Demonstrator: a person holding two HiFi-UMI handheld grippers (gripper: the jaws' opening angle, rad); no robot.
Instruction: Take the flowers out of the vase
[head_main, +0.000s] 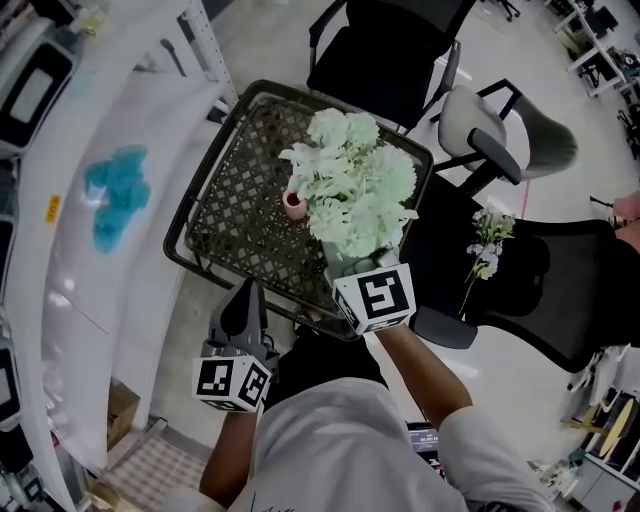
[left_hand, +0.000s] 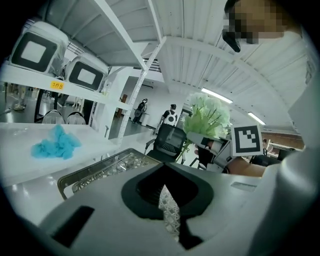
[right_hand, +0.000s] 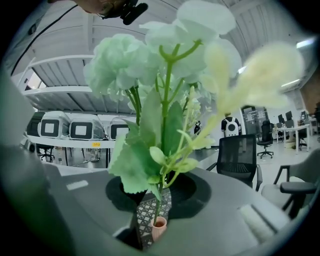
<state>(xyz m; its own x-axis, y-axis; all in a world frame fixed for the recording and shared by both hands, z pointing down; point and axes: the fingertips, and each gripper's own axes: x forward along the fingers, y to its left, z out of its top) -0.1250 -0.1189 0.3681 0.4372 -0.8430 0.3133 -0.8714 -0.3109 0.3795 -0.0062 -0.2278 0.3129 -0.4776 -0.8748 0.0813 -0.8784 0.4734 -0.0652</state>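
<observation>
Closest to the head camera is the person's shirt (head_main: 330, 450), with both forearms reaching out from it. Left gripper (head_main: 243, 295) hangs over the near edge of the tabletop (head_main: 230, 210). Its jaws are pressed together with nothing between them, and only the metal lattice shows through the slit in its own view.

Right gripper (head_main: 348, 268) is next out, pointing roughly level. Its jaws are pinching the gathered stems of the flowers (head_main: 355, 185) low down, just under the leaves. The pale green heads stand up and forward of the jaws in the right gripper view and spread over the middle of the tabletop in the head view.

Beyond them the vase (head_main: 294, 205), small and pinkish, stands upright on the lattice just beside the bunch. Its mouth looks empty from above. One stem tip lines up with it in the right gripper view, however, so full clearance cannot be confirmed.

Assessment of handling:
- The bunch is judged light, with soft heads that would crush.
- Its thin stems are likely to flex or slip, so the present hold at the stem bundle is the correct place.
- The vase looks light and easy to tip, and probably brittle.

Farther off, a second sprig (head_main: 487, 245) lies on a black chair (head_main: 560, 300).
</observation>
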